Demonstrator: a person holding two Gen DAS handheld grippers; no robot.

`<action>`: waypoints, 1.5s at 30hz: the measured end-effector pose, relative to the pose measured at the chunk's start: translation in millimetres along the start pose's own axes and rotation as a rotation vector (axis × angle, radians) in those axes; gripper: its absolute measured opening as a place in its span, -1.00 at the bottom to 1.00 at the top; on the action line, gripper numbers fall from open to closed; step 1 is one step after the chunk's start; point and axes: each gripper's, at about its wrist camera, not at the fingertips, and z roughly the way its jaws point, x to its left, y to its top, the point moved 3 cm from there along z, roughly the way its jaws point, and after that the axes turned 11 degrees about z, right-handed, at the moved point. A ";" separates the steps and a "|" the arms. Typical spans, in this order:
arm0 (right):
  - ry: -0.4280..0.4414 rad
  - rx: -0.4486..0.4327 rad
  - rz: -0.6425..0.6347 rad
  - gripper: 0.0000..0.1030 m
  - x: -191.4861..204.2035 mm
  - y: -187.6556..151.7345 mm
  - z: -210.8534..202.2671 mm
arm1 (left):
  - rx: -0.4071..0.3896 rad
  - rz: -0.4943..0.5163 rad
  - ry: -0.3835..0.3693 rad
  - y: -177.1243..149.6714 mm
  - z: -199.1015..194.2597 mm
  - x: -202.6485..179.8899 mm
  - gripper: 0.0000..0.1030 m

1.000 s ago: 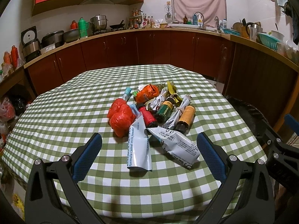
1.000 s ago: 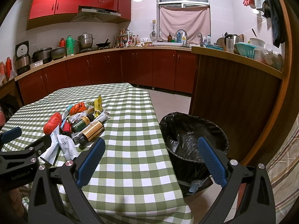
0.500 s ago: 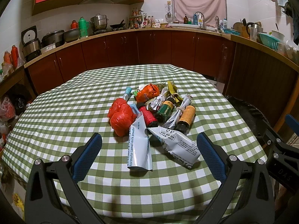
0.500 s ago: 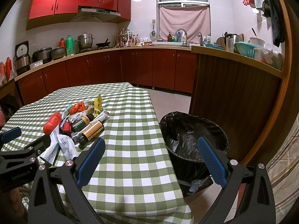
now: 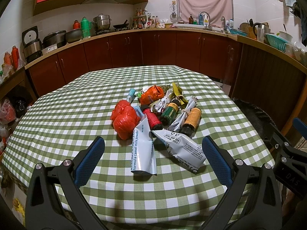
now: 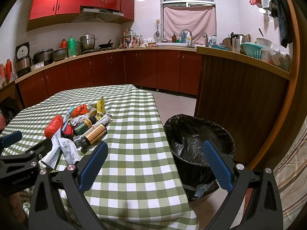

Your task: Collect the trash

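Note:
A pile of trash lies mid-table on the green checked cloth [image 5: 57, 126]: a red plastic bag [image 5: 124, 118], an orange bag [image 5: 151, 94], a red bottle [image 5: 151, 117], a green bottle [image 5: 168, 112], an amber bottle [image 5: 191, 119], and two silver milk powder sachets [image 5: 142, 149] [image 5: 184, 149]. My left gripper [image 5: 152, 151] is open and empty, just short of the sachets. My right gripper [image 6: 155, 157] is open and empty over the table's right edge, beside a black-lined trash bin [image 6: 199, 141] on the floor. The pile shows left in the right wrist view [image 6: 84, 126].
Red-brown kitchen cabinets [image 5: 153, 49] and a cluttered counter run behind the table. A wooden counter side [image 6: 239, 99] stands right behind the bin. My left gripper's body [image 6: 21, 159] shows at the left edge of the right wrist view. Bags sit on the floor at far left [image 5: 7, 113].

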 end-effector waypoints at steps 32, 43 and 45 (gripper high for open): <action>0.096 0.120 -0.036 0.87 31.3 -21.5 23.1 | 0.116 -0.049 0.032 -35.0 21.3 53.7 0.90; 0.210 0.212 -0.139 0.56 90.8 -43.4 44.2 | 0.175 -0.082 0.036 -46.4 33.0 80.8 0.58; 0.217 0.240 -0.154 0.20 97.3 -46.5 49.3 | 0.185 -0.090 0.036 -47.0 35.6 83.4 0.47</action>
